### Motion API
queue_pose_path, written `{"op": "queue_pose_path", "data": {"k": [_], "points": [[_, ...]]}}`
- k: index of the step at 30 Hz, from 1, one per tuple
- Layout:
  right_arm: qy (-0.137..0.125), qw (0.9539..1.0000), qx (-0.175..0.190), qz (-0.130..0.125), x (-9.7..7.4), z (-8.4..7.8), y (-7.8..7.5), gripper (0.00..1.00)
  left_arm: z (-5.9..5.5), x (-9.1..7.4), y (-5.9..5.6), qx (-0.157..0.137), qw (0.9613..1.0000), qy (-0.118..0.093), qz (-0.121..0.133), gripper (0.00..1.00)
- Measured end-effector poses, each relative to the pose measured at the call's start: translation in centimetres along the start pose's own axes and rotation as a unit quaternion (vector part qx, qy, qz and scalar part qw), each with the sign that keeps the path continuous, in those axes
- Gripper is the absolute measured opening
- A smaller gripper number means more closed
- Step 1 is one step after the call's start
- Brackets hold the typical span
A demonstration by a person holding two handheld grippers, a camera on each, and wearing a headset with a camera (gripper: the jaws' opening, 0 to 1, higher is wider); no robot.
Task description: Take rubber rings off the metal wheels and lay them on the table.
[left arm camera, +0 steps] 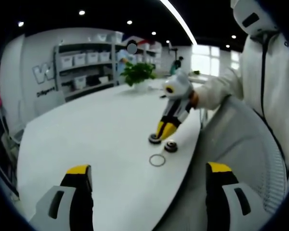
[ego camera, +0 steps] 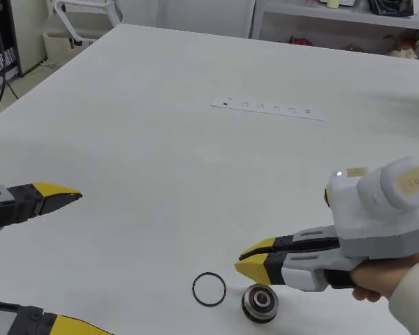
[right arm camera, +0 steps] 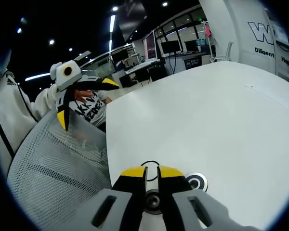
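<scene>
Head view | left hand-held gripper (ego camera: 94, 265) held wide apart | right hand-held gripper (ego camera: 243, 258) pressed together | rubber ring (ego camera: 193, 287) laid lower middle

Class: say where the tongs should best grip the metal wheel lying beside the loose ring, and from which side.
Probably the outer rim of the metal wheel, one tip on each side, coming straight down from above: it lies flat on the table, so only its round edge offers opposing faces.

Right tool (left arm camera: 164, 131) sits at one wheel (left arm camera: 154, 139) (second wheel (left arm camera: 171, 147) beside); loose ring (left arm camera: 157, 160) nearby.
</scene>
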State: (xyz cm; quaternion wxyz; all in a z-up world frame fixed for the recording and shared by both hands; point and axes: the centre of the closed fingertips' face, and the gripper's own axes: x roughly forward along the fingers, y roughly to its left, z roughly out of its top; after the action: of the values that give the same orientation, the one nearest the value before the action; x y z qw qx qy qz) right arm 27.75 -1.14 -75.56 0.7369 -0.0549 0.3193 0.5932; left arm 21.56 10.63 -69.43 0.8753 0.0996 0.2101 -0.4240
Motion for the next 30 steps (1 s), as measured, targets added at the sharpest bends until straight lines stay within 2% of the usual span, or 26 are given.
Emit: {"op": "queue_pose_path", "data": {"k": [12, 20, 30], "points": [[-0.042, 0.999, 0.006, -0.017, -3.2, 1.4, -0.5, 0.12, 0.5, 0.2, -0.2, 0.005, 1.0, -0.002, -0.008, 0.99], [-0.067, 0.9974, 0.002, -0.028, -5.3, 1.2, -0.9, 0.17, 1.4, 0.5, -0.4, 0.022, 0.9997, -0.003, -0.013, 0.97], [-0.066, 0.9967, 0.005, -0.046, -6.3, -0.5, -1.4, 0.2, 2.8, 1.0, -0.4, 0.035, 0.9992, -0.006, -0.02, 0.96]]}}
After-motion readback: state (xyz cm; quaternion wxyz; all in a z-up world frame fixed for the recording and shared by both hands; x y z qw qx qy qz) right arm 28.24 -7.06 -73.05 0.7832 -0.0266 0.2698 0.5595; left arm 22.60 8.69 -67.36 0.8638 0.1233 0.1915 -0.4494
